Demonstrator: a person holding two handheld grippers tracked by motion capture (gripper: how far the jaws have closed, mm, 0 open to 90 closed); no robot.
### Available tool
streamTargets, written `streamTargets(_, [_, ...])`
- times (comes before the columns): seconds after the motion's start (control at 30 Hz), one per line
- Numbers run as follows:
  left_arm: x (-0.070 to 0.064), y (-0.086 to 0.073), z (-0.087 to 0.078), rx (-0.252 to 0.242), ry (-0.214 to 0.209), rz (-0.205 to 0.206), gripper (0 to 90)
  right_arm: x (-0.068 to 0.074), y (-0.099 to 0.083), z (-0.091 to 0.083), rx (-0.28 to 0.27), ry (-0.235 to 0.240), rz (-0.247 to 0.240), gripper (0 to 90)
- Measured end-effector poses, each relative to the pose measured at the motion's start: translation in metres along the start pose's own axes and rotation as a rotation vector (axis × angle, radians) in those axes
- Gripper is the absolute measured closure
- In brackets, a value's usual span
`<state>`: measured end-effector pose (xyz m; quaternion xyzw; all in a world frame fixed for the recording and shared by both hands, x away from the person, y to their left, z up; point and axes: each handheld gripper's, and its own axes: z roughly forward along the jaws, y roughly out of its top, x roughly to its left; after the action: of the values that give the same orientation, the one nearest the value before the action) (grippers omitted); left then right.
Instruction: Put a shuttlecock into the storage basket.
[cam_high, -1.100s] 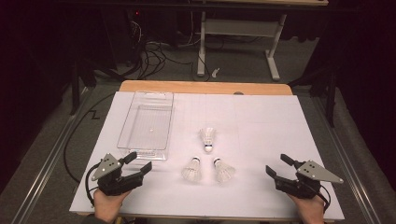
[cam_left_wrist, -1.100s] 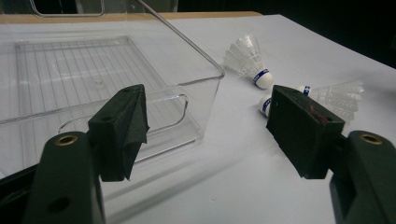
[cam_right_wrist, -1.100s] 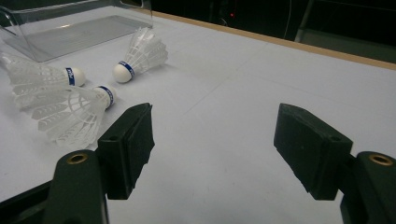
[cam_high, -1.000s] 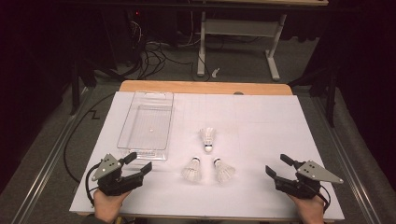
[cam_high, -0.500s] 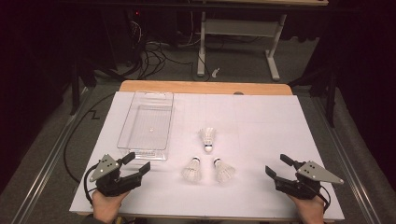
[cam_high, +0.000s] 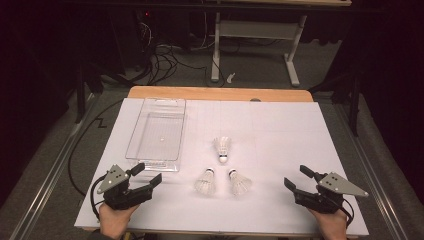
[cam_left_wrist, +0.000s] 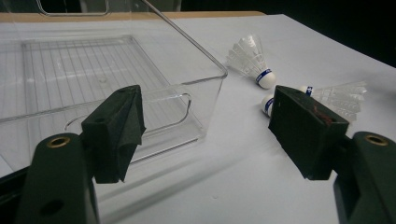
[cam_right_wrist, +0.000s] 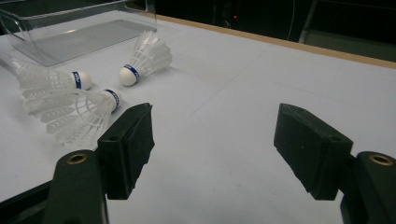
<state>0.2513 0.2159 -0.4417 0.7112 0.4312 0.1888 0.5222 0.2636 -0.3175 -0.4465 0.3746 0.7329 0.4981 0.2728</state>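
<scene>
White table w/ three white feathered shuttlecocks, blue-banded corks.

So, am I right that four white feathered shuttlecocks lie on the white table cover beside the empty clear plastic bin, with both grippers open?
Not quite: the high view shows three white feathered shuttlecocks, not four. They do lie beside the empty clear plastic bin, and the left gripper and right gripper are both open.

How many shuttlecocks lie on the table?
3: one shuttlecock lies mid-table right of the clear bin; two more, a left one and a right one, lie nearer the person. None seems hidden.
</scene>
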Motion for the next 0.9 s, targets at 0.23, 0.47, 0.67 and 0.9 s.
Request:
streamTargets(0.23, [-0.001, 0.003, 0.001, 0.002, -0.005, 0.006, 28.1, 0.000, 0.000, 0.001, 0.003, 0.004, 0.006, 28.9])
streamTargets(0.47, [-0.002, 0.006, 0.002, 0.001, -0.010, 0.007, 28.6, 0.000, 0.000, 0.001, 0.003, 0.007, 0.007, 28.9])
streamTargets(0.67, [-0.003, 0.008, 0.003, 0.003, -0.016, 0.009, 29.0, 0.000, 0.000, 0.001, 0.003, 0.009, 0.008, 28.9])
streamTargets(0.9, [-0.004, 0.011, 0.002, -0.003, -0.020, 0.014, 29.3, 0.001, 0.000, 0.002, 0.006, 0.022, 0.006, 28.9])
